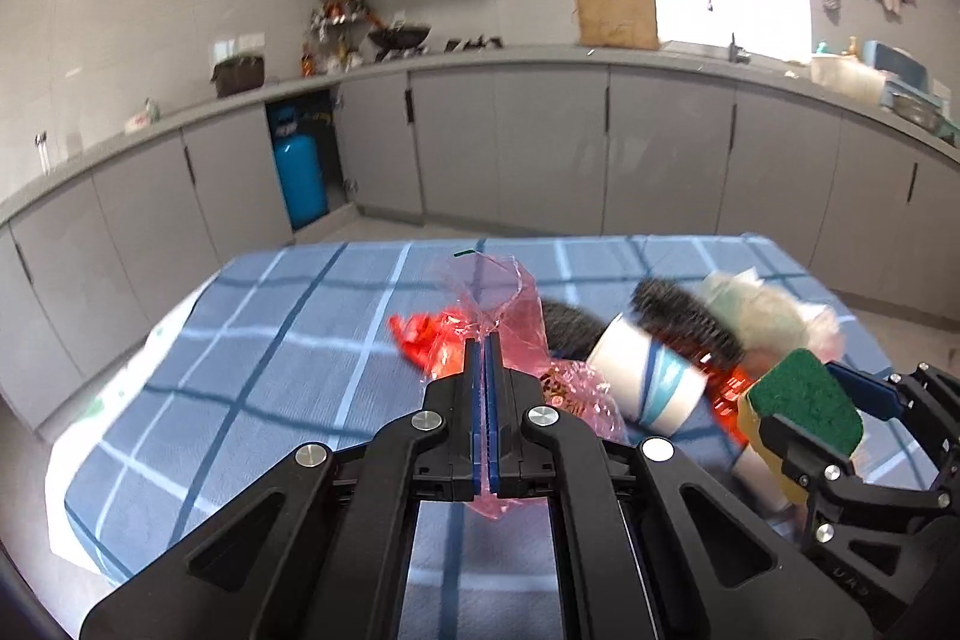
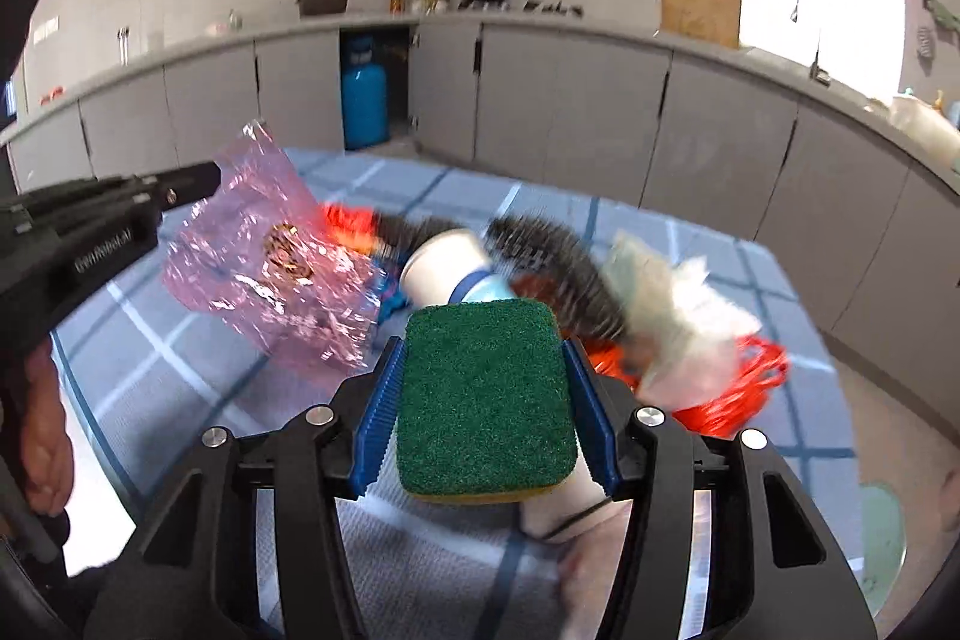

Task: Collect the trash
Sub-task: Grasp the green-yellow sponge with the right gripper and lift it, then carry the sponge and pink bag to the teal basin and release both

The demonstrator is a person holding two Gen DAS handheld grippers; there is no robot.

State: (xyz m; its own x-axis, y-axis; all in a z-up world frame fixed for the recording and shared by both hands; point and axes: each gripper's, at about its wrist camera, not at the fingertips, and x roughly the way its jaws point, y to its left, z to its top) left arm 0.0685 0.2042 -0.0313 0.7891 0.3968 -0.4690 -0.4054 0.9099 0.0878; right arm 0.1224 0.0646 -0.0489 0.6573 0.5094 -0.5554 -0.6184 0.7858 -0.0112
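pink wrapper [image 2: 264, 268]: crumpled, lifted above the checked cloth [image 1: 270, 340], lower edge hidden behind the fingers
left claw [image 1: 485, 340]: clamped on the pink wrapper, blue pads nearly touching
sponge [image 2: 486, 394]: green side up, yellow base mostly hidden
right claw [image 2: 486, 370]: pinching the sponge by its sides
paper cup [image 2: 450, 268]: on its side, blurred
brush [image 2: 558, 268]: smeared by motion
red bag [image 2: 744, 388]: partly covered by white tissue [image 2: 690, 328]
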